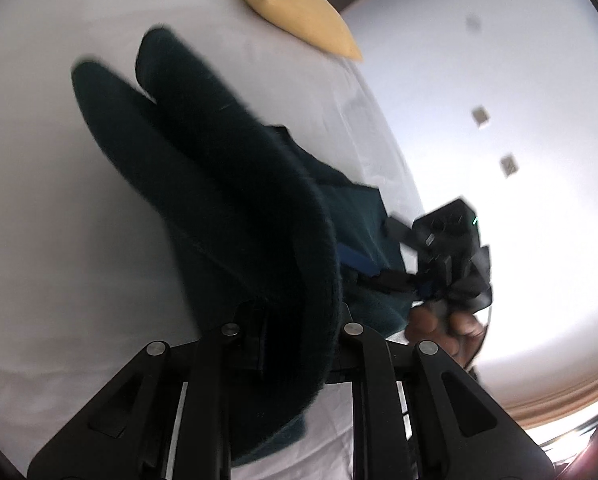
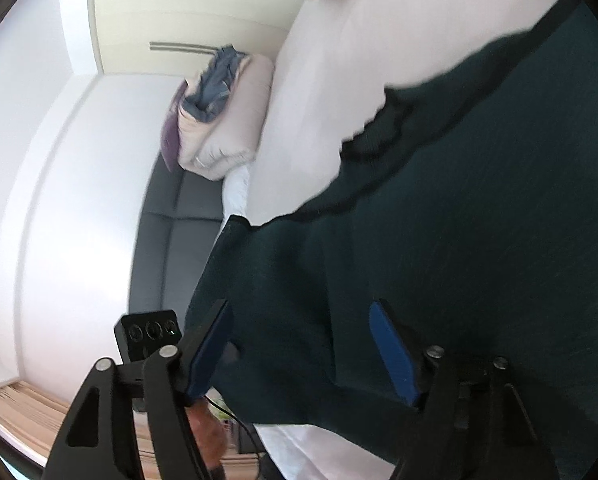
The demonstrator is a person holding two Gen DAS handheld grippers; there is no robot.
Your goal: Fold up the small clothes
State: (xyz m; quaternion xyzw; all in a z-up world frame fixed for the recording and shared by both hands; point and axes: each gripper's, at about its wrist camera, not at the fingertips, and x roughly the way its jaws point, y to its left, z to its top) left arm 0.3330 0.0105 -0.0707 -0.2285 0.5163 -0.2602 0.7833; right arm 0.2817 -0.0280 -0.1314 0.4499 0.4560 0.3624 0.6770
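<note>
Left wrist view shows the dark green garment (image 1: 227,184) draped over the left gripper (image 1: 287,320), its two legs running away across the white bed (image 1: 59,200) toward the far edge where the yellow pillow (image 1: 299,12) lies; whether these jaws are clamped I cannot tell, since cloth hides the tips. The right gripper (image 2: 303,344) sits at the garment's near hem by the bed's side edge, blue pads (image 2: 395,352) apart astride the cloth, so it seems nearer for the next pinch.
</note>
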